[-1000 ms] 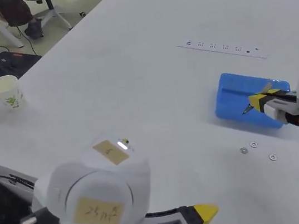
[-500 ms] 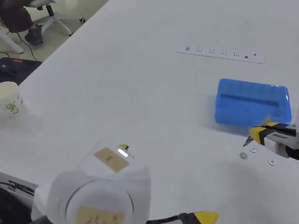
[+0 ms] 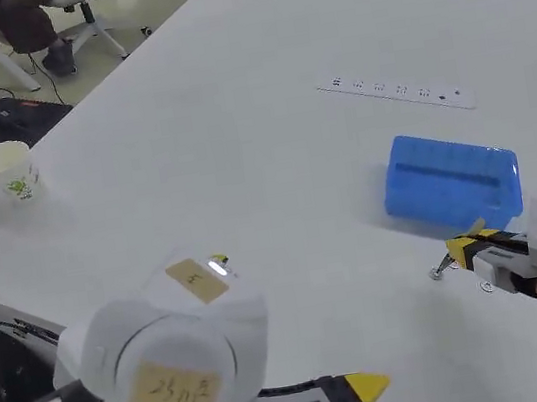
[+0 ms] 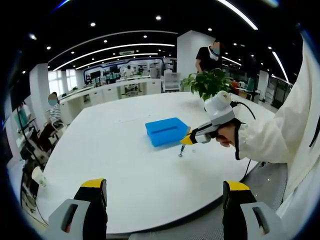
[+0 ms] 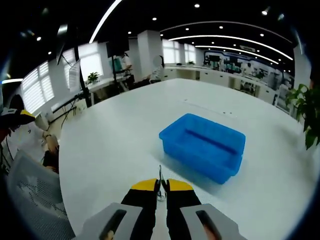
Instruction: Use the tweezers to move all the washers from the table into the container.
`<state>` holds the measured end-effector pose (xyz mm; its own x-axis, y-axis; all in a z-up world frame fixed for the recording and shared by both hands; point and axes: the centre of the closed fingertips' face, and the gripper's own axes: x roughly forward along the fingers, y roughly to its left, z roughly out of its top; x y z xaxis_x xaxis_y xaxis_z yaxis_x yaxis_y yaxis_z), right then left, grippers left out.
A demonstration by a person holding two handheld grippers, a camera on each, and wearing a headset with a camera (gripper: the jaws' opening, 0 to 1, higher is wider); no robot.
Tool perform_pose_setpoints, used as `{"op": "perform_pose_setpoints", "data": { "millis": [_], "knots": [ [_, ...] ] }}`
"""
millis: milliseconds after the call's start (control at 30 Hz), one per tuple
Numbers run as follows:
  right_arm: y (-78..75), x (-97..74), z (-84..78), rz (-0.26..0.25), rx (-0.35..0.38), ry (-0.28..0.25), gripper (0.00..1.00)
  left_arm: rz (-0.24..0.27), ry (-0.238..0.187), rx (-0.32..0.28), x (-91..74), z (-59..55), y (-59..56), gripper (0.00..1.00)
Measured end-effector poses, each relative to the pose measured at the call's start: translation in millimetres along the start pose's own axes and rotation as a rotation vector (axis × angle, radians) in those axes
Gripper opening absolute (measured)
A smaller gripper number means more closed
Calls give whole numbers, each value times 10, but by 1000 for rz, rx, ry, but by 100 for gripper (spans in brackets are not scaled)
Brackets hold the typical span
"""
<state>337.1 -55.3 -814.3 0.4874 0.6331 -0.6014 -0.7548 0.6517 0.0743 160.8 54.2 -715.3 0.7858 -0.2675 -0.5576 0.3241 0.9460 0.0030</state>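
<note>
Aiming tweezers, pinched in my right tongs, at nearest washer; keep tips low, squeeze gently. Left tongs spread.

- Right gripper at the right edge, tweezers poking out of its yellow tips, point down at the table.
- Washers just beside it.
- Blue container right behind.
- Left gripper low in front, paper cup far left.

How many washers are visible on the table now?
2. One washer lies at the tip of the tweezers; the other lies beside the right tongs, nearer the person. Others may be hidden under the tongs.
</note>
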Motion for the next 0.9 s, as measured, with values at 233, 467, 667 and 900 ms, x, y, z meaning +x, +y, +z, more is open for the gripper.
{"op": "perform_pose_setpoints", "data": {
  "millis": [233,467,667,900],
  "knots": [
    [28,-7,1,-8,-43,-16,2,-4,2,3,7,-6,-14,99],
    [9,-9,12,-10,-46,-8,2,-2,2,5,-1,-7,-14,99],
    [-7,-7,16,-13,-49,-4,2,4,0,3,-10,-8,2,99],
    [-13,2,18,-19,-63,-1,2,4,4,9,-11,-12,-3,99]
  ]
}}
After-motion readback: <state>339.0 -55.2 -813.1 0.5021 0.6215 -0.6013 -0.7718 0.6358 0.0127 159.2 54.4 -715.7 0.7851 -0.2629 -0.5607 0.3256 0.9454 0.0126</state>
